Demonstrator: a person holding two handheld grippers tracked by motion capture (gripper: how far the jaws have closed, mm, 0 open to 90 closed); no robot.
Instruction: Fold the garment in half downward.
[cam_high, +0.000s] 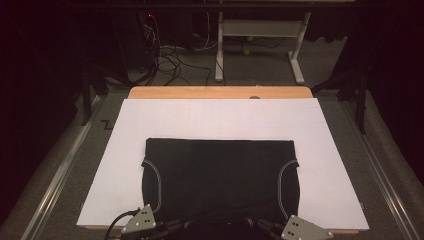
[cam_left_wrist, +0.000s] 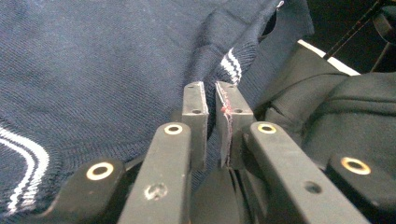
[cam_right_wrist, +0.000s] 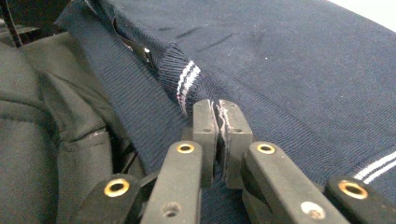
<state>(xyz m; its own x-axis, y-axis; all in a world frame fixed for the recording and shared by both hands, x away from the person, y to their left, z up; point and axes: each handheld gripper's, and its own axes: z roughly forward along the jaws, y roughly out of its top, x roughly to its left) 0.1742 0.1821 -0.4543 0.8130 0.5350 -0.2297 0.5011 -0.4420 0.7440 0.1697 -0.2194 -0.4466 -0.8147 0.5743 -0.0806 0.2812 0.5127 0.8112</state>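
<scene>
At six o'clock on the white table (cam_high: 220, 117): navy sweater (cam_high: 220, 172) spread flat, near hem pinched by left tool (cam_left_wrist: 211, 100) at seven and right tool (cam_right_wrist: 218, 116) at five, jaws pressed together on fabric.

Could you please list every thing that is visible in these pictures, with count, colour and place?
garment: one, dark navy with white stripes at the cuffs, flat on the near half of the board
board: one, white, covering the table
table: one, light wood, edge showing beyond the board
desk frame: one, pale grey, on the floor behind
cables: several, dark and white, on the floor at the back
left hand-held gripper: one, black, shut on the garment's near edge
right hand-held gripper: one, black, shut on the garment's near edge
</scene>
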